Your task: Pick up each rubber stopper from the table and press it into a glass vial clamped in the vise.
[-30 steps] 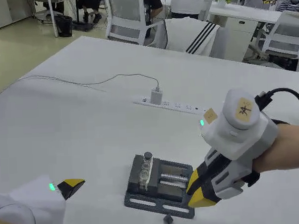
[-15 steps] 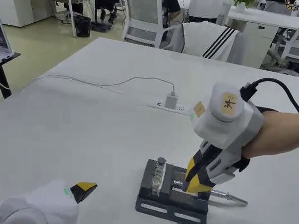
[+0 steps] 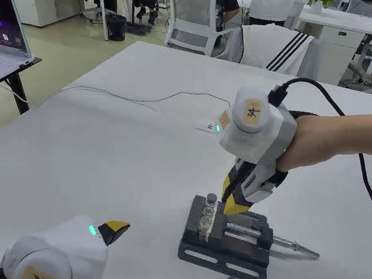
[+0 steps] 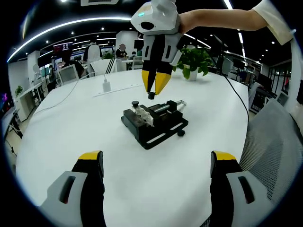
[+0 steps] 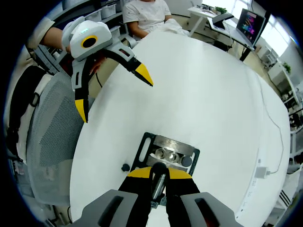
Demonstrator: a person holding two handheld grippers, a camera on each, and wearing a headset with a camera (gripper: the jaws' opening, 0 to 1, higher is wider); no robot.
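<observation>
our right gripper [image 4: 152,91] pinches a dark rubber stopper [image 4: 150,96] above the black metal vise [image 4: 156,126], poised for pressing. our left gripper [image 4: 156,158] gapes empty.

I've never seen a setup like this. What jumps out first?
The white, yellow-tipped right gripper hangs over the middle of the white table, with a small dark rubber stopper seemingly pinched in its tips. Just below it sits a black vise clamping a row of glass vials. Nearer the camera, the left gripper has its jaws wide open.
</observation>
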